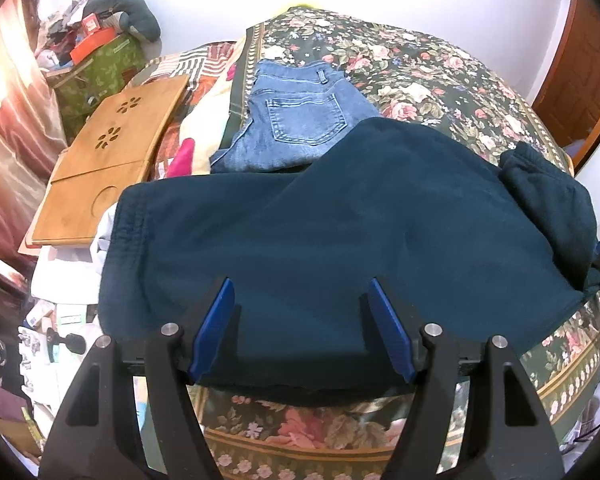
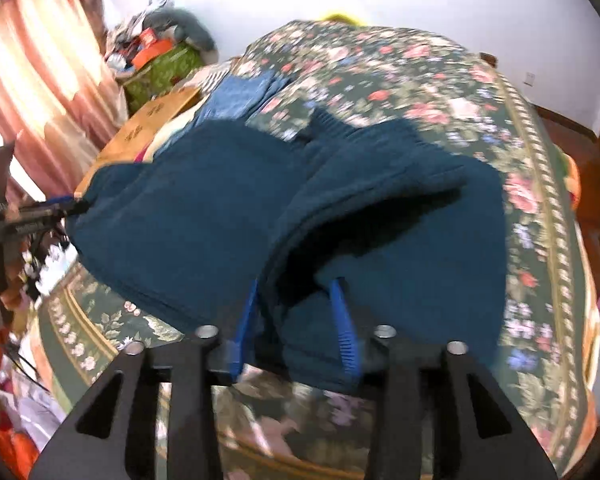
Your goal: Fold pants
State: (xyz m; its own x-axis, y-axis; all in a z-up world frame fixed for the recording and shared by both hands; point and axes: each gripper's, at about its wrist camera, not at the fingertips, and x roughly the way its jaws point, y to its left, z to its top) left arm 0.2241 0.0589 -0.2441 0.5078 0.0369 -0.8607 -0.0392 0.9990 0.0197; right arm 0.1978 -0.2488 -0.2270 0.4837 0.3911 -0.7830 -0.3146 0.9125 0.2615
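A wooden lap tray point(image 1: 104, 164) was seen at far left on the bed w/ floral bedspread point(image 1: 432, 68); folded blue jeans point(image 1: 300, 120) lay just right of it. Dark teal sweatpants point(image 1: 320, 232) were spread across the near side, overlapping the jeans' lower edge. L gripper point(image 1: 302, 292) was held above the fabric, jaws apart, nothing gripped. At right, R gripper point(image 2: 296, 296) was set w/ jaws partly apart, a fold of the sweatpants point(image 2: 260, 208) between its blue pads; whether it was pressed couldn't be told, view blurred.

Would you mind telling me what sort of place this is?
Most likely a lived-in bedroom: a bed under a floral bedspread, curtains at the side, and jeans with dark pants laid out on it.
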